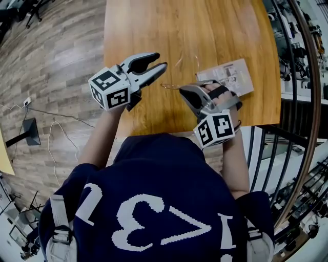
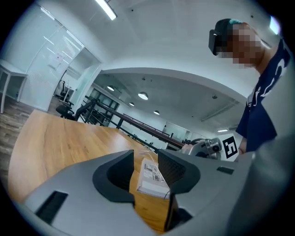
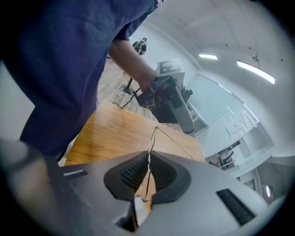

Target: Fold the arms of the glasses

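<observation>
**An open-plan office or lab floor**

I work at a wooden desk (image 1: 205, 30) standing on a grey plank floor (image 1: 56, 66). Loose cables (image 1: 51, 115) and a stand's foot (image 1: 25, 134) lie off its left edge. Past the desk I see glass partitions (image 2: 60, 60), office chairs (image 2: 64, 108), a black railing (image 2: 138, 121) and long ceiling strip lights (image 2: 107, 9).

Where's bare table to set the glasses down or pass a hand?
Far half of the table is bare, from its left edge to past the booklet. Near right is crowded: booklet beside the right gripper, which holds the glasses. Open left gripper hovers over the near left.
</observation>
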### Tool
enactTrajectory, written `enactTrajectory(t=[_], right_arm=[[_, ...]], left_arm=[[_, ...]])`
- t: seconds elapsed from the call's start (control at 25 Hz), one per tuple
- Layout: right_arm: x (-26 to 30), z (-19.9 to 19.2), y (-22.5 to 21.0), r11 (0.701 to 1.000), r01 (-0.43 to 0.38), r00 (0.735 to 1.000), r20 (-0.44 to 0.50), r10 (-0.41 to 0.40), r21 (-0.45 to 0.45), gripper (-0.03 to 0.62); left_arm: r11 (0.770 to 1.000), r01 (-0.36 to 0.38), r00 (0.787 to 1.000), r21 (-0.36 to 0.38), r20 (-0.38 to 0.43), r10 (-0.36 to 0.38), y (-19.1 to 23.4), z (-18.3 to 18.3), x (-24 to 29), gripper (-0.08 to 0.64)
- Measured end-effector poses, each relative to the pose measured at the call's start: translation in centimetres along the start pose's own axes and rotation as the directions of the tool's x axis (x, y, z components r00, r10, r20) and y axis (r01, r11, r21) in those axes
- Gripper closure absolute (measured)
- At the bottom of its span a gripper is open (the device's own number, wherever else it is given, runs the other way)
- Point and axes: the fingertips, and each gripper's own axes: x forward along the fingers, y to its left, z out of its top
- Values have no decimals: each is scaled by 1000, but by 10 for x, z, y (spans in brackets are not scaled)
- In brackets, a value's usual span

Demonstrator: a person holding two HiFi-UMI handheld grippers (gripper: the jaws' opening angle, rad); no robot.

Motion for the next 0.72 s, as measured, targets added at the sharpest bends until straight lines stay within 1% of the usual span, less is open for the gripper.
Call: enactTrajectory(t=[0.08, 0.16, 0.2, 0.24, 0.28, 0.32, 0.48, 0.6, 0.72], right_arm=[[-1, 3, 2, 1000, -4, 1000, -1, 4, -23, 557], [-1, 5, 4, 999, -10, 1000, -4, 10, -44, 557], [-1, 6, 5, 999, -13, 1000, -5, 13, -52, 557], [-1, 8, 7, 998, -14, 1000, -5, 13, -57, 557], [-1, 10, 8, 998, -13, 1000, -5, 13, -60, 557], [-1, 11, 8, 998, -13, 1000, -5, 12, -63, 557], [-3, 11, 11, 997, -11, 1000, -8, 10, -70, 558], [-3, 12, 13, 997, -10, 1000, -12, 9, -72, 557], [-3, 12, 15, 997, -12, 1000, -17, 11, -75, 557]], left_arm=[[998, 55, 997, -17, -56, -56, -7, -8, 4, 408], [992, 115, 989, -56, -92, -120, -15, -14, 7, 411], [988, 136, 985, -77, -99, -143, -18, -15, 7, 422], [984, 149, 982, -93, -104, -159, -19, -17, 7, 457], [982, 155, 980, -104, -110, -166, -20, -19, 7, 502], [981, 156, 979, -111, -117, -169, -20, -20, 7, 511], [973, 187, 963, -134, -169, -208, -25, -30, 11, 514], [973, 189, 958, -133, -192, -212, -26, -34, 13, 513], [970, 192, 953, -151, -209, -221, -27, -37, 14, 514]])
